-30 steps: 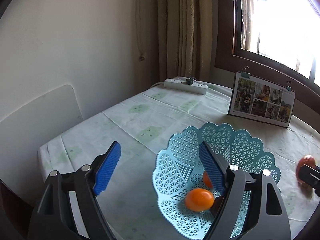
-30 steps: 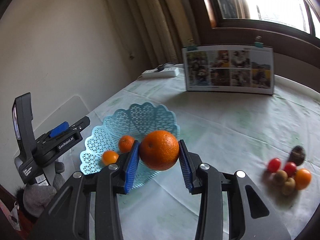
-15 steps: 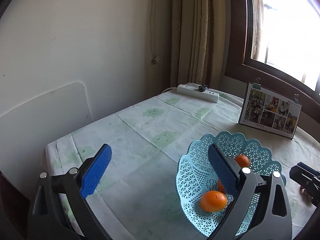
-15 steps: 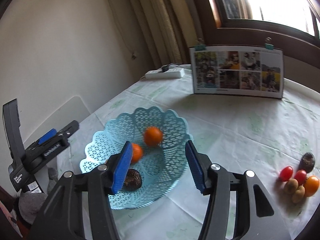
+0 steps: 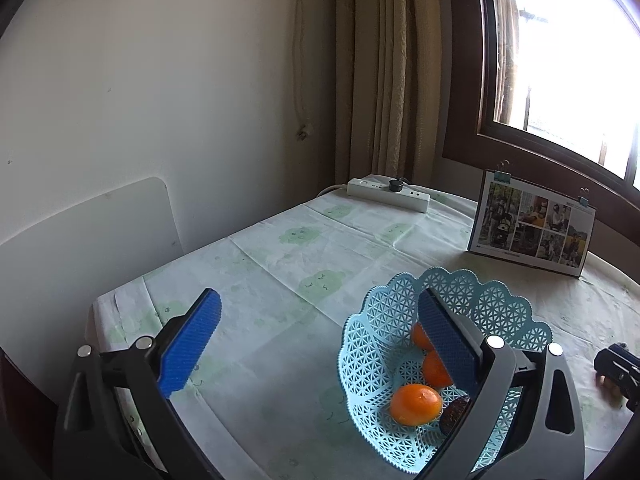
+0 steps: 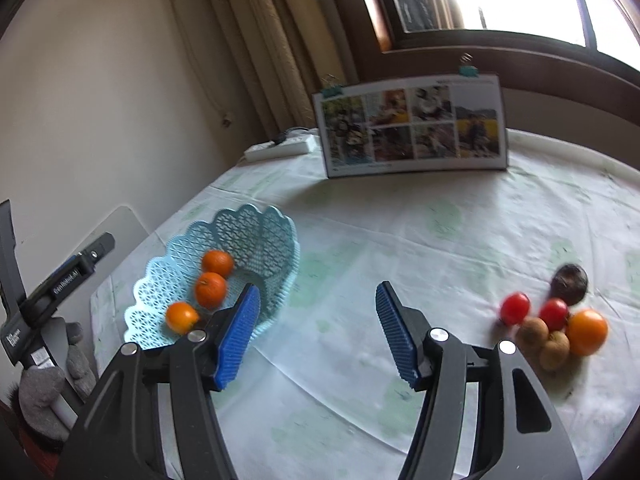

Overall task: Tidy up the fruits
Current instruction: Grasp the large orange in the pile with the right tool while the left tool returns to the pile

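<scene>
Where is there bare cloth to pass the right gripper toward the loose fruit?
Bare tablecloth runs between the blue basket and the loose fruit pile, and on up to the photo board. The pile itself is packed tight. The open right gripper hangs over that gap.

Left wrist view: looks along left tool (image 5: 316, 344) from table's near left, facing wall corner, beige curtain (image 5: 384, 68); pale blue lattice plastic basket (image 5: 368, 344) close at lower right. Right wrist view: set higher, right tool (image 6: 318, 322) over mid-table, facing window. Shared: basket (image 6: 256, 236), clipped photo collage card (image 5: 530, 230) (image 6: 412, 126), white power strip (image 5: 388, 194) (image 6: 280, 148), green-patterned tablecloth (image 5: 280, 264) (image 6: 400, 240).
</scene>
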The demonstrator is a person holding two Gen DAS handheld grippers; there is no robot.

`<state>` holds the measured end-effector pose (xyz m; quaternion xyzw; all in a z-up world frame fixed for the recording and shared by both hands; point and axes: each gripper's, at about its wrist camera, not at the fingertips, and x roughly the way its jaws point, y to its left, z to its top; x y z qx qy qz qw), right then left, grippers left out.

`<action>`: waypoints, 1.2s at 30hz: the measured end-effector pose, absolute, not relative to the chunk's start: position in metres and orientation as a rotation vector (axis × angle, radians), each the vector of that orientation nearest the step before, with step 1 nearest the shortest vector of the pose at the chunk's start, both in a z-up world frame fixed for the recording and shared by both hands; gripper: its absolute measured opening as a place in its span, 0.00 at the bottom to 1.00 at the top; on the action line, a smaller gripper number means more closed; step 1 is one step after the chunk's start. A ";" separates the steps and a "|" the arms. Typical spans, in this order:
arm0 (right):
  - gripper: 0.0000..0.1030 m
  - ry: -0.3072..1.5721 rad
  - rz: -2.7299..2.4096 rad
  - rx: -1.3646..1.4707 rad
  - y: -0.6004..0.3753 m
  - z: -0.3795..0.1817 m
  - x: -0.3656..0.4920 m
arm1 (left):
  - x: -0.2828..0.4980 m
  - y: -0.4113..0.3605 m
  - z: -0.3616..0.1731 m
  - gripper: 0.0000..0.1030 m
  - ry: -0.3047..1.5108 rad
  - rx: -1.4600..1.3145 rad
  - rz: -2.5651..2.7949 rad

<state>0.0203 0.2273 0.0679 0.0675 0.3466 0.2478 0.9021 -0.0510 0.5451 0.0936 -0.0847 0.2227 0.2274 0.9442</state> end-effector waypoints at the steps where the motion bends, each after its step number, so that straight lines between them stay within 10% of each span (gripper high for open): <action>1: 0.59 0.723 0.502 0.142 0.223 0.065 0.020 | -0.051 0.544 0.094 0.97 0.453 -0.171 0.460; 36: 0.59 0.813 0.169 0.188 0.054 0.027 0.038 | -0.009 0.415 0.097 0.97 0.508 -0.022 0.185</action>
